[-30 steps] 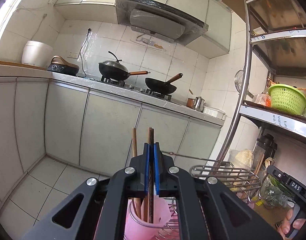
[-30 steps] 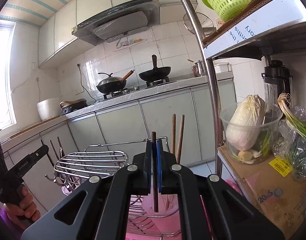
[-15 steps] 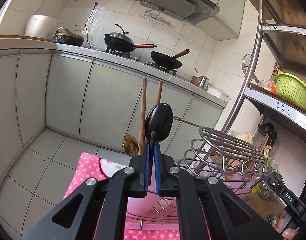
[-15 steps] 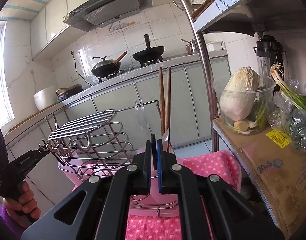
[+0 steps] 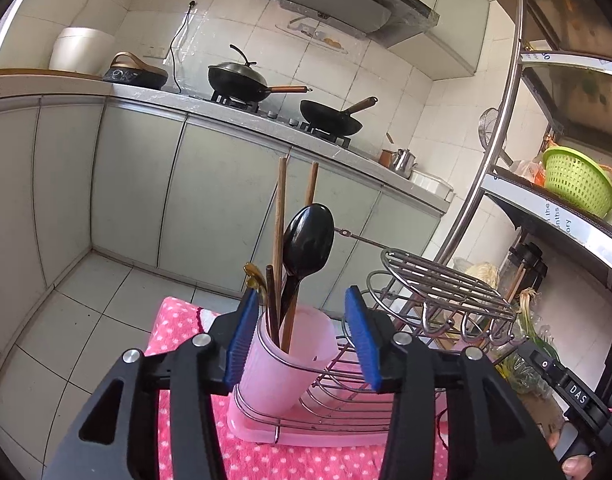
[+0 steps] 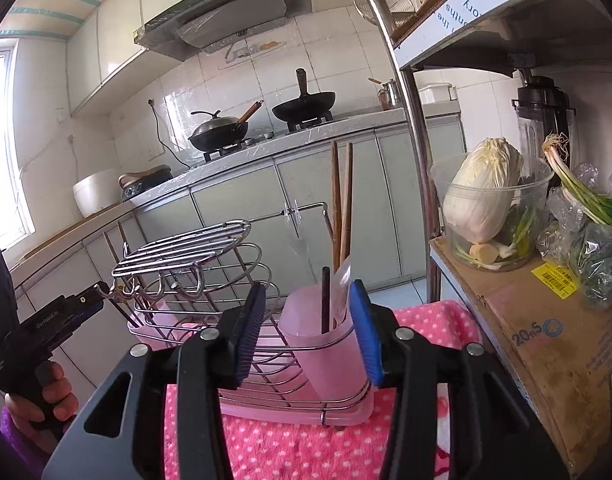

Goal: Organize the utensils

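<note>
In the left wrist view the left gripper [image 5: 302, 334] has its blue pads standing wide apart; its jaws have just been opening, and they press on nothing. Between them, a little beyond the tips, stands a pink cup [image 5: 284, 364] at the near end of a wire dish rack [image 5: 345, 392]. In the cup a black spoon [image 5: 306, 248] stands almost upright with its bowl on top and its handle down inside. Two wooden chopsticks [image 5: 281, 224] also stand nearly vertical, tips leaning slightly away from each other. A shorter dark stick [image 5: 270, 292] stands just left of them. An amber piece beside the left pad is too unclear to name. The lower ends of all the utensils are hidden by the cloudy cup wall.

In the right wrist view the right gripper [image 6: 309, 330] is released too; its jaws have just been opening, with no contact on the pads. A second pink cup [image 6: 325, 354] stands between and just beyond the tips. It holds one dark chopstick [image 6: 325, 300], upright, and a clear plastic spoon [image 6: 341, 292] that is hard to make out. Behind them rises another pair of wooden chopsticks [image 6: 341, 204], nearly vertical; where its foot rests I cannot tell.

The rack sits on a pink dotted cloth [image 6: 306, 448]. At the far left of this view a hand [image 6: 42, 404] holds the other tool, partly cut off by the edge.
</note>
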Tool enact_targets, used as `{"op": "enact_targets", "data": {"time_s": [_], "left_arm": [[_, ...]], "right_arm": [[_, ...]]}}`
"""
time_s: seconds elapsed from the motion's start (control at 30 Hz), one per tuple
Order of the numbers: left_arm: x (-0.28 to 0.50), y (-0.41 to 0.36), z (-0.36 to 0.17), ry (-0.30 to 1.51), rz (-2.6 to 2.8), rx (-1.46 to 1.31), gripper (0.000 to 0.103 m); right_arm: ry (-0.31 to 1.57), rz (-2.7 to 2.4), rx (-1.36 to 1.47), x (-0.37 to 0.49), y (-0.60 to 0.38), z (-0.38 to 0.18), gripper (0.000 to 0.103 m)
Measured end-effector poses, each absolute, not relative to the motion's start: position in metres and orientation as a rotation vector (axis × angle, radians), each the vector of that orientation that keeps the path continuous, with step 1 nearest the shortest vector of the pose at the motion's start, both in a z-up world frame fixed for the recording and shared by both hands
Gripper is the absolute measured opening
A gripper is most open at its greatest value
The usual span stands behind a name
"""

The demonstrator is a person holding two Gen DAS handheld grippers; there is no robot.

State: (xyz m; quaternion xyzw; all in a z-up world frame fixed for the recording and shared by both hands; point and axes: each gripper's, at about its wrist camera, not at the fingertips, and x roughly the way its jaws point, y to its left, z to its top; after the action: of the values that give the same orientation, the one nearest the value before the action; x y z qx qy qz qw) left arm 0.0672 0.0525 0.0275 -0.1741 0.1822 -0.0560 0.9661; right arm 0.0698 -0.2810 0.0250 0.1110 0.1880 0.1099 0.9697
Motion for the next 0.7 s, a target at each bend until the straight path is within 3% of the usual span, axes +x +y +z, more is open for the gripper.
{"op": "enact_targets", "data": {"time_s": [0.47, 0.7], "left_arm": [[0.027, 0.045, 0.027, 0.432, -0.139, -0.316, 0.054], [0.005, 0.036, 0.028, 0.444, -0.158, -0.280, 0.060]], "right_arm": [[0.447, 0.267, 0.212, 0.038, -0.260, 0.015, 0.047], [0.455, 0.286, 0.185, 0.018, -0.247, 0.013, 0.060]]}}
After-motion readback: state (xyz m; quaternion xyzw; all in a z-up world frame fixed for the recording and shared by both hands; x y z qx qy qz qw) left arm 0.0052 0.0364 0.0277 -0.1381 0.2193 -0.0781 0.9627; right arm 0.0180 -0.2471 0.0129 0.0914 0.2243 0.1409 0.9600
